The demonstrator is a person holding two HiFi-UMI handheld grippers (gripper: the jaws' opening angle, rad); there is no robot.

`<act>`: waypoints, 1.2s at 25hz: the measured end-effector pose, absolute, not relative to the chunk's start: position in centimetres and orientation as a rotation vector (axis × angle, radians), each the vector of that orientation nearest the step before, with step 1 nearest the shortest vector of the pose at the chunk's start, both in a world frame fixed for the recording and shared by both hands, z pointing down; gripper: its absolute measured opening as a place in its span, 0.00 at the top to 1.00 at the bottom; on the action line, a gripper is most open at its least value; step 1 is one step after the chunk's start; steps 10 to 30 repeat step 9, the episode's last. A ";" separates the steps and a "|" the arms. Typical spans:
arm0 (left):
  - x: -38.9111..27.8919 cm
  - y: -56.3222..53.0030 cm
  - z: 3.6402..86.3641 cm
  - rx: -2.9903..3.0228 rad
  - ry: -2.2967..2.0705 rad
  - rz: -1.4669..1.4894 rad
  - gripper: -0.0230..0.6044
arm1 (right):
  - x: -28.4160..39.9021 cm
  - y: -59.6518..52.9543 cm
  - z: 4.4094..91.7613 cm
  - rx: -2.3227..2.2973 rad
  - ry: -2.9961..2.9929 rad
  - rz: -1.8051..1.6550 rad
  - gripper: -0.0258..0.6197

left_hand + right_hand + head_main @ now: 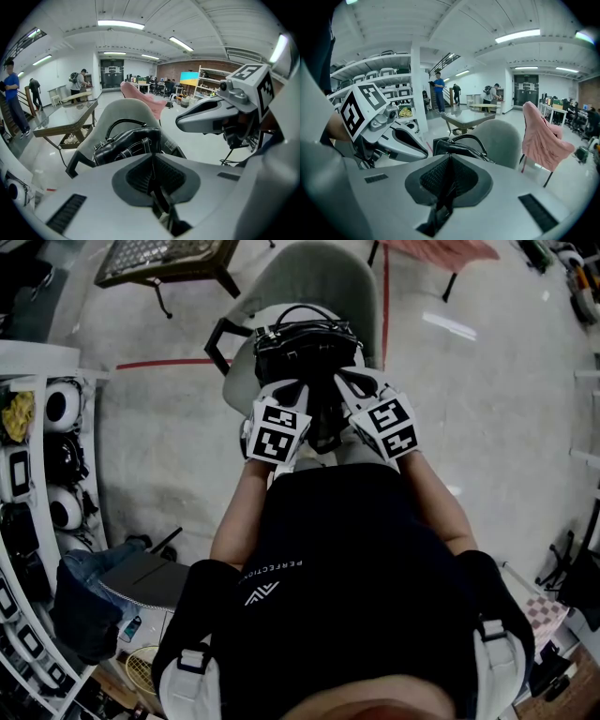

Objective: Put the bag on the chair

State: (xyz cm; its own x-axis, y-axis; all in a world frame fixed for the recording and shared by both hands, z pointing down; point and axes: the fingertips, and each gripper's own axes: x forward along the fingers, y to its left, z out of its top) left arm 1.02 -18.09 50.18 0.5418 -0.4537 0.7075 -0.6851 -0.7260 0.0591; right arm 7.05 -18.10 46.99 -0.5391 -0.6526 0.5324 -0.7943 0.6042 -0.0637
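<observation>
Both left gripper (289, 390) and right gripper (349, 382) pressed together, empty; black leather handbag (305, 348) fills grey shell chair (323, 277); floor (487, 409) open around.

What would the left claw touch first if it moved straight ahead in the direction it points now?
Most likely the black bag, which sits on the grey chair directly ahead of the shut left claw; the exact gap is unclear.
</observation>
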 end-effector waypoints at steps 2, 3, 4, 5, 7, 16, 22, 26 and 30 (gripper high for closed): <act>1.0 -17.9 50.2 2.454 -0.933 0.990 0.92 | 7.1 -18.0 47.0 1.150 -2.370 0.419 0.90; 1.1 -17.8 50.3 2.457 -0.926 0.995 0.92 | 7.1 -17.9 47.0 1.151 -2.367 0.421 0.90; 1.1 -17.7 50.4 2.463 -0.919 1.002 0.92 | 7.2 -17.9 47.1 1.152 -2.365 0.422 0.90; 1.1 -17.6 50.5 2.468 -0.913 1.013 0.92 | 7.2 -17.8 47.2 1.153 -2.362 0.424 0.90; 1.0 -17.4 50.9 2.471 -0.908 1.036 0.92 | 7.2 -17.8 47.4 1.154 -2.360 0.428 0.90; 0.9 -17.2 51.2 2.468 -0.908 1.053 0.92 | 7.2 -17.7 47.6 1.155 -2.358 0.432 0.90; 0.9 -17.2 51.2 2.468 -0.908 1.053 0.92 | 7.2 -17.7 47.6 1.155 -2.358 0.432 0.90; 0.9 -17.2 51.2 2.468 -0.908 1.053 0.92 | 7.2 -17.7 47.6 1.155 -2.358 0.432 0.90; 0.9 -17.2 51.2 2.468 -0.908 1.053 0.92 | 7.2 -17.7 47.6 1.155 -2.358 0.432 0.90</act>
